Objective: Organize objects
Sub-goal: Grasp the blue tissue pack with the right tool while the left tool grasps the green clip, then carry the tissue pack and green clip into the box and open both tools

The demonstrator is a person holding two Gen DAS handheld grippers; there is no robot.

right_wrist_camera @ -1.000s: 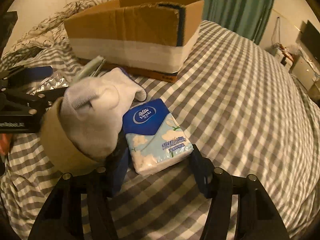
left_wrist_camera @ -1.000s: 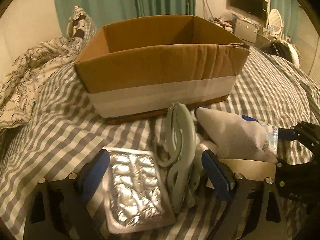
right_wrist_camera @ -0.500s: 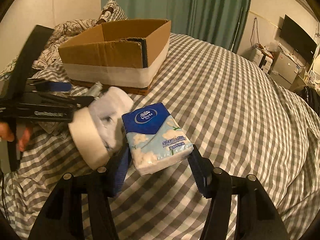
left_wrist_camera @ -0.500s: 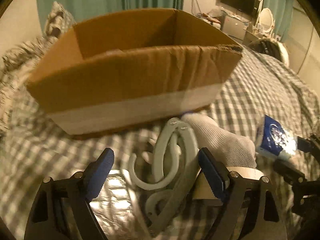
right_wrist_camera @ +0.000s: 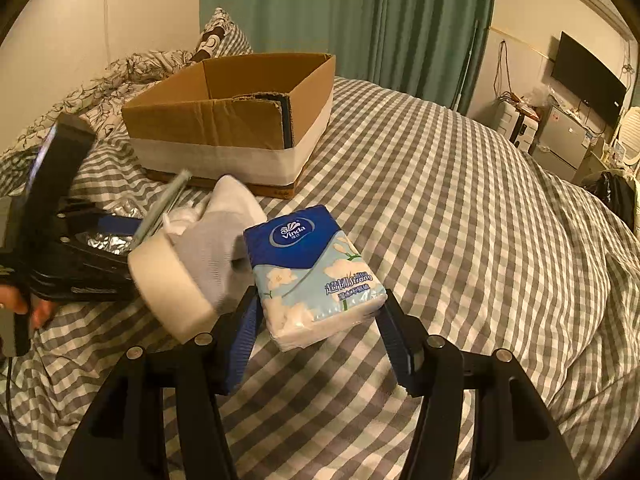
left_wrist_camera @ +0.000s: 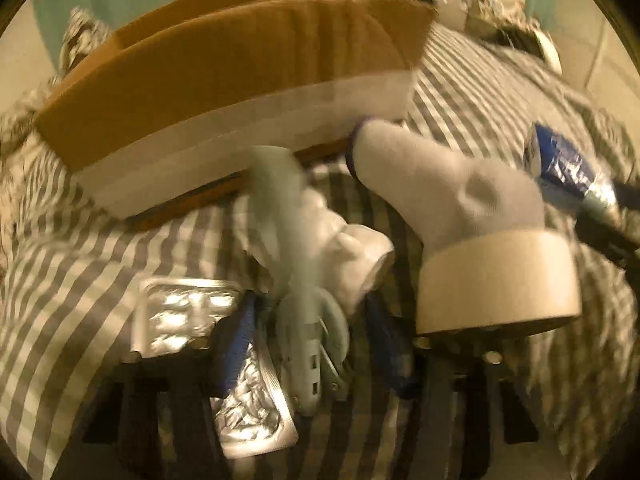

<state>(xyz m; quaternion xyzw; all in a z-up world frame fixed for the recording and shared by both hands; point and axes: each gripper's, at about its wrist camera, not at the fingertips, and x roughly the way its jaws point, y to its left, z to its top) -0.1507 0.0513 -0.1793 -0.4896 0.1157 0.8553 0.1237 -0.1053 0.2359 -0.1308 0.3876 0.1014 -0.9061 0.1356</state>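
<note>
My right gripper [right_wrist_camera: 320,316] is shut on a blue and white Vinda tissue pack [right_wrist_camera: 312,268] and holds it above the bed. My left gripper [left_wrist_camera: 312,344] is shut on a pale green hanger-like plastic piece [left_wrist_camera: 296,280]; the view is blurred. The open cardboard box [left_wrist_camera: 240,92] stands just beyond it and also shows in the right wrist view [right_wrist_camera: 232,128]. A white sock [left_wrist_camera: 436,188] lies draped over a roll of tape [left_wrist_camera: 500,280]. A foil blister pack [left_wrist_camera: 180,312] lies on the bed at the left finger.
Grey checked bedding [right_wrist_camera: 460,200] covers the bed. A crumpled patterned duvet and pillow [right_wrist_camera: 132,68] lie behind the box. Green curtains [right_wrist_camera: 360,20], a wall TV [right_wrist_camera: 588,76] and cluttered furniture stand beyond the bed.
My left gripper has moved onto the pale green plastic piece and closed on it. My right gripper has lifted the tissue pack off the bed and drawn back.
</note>
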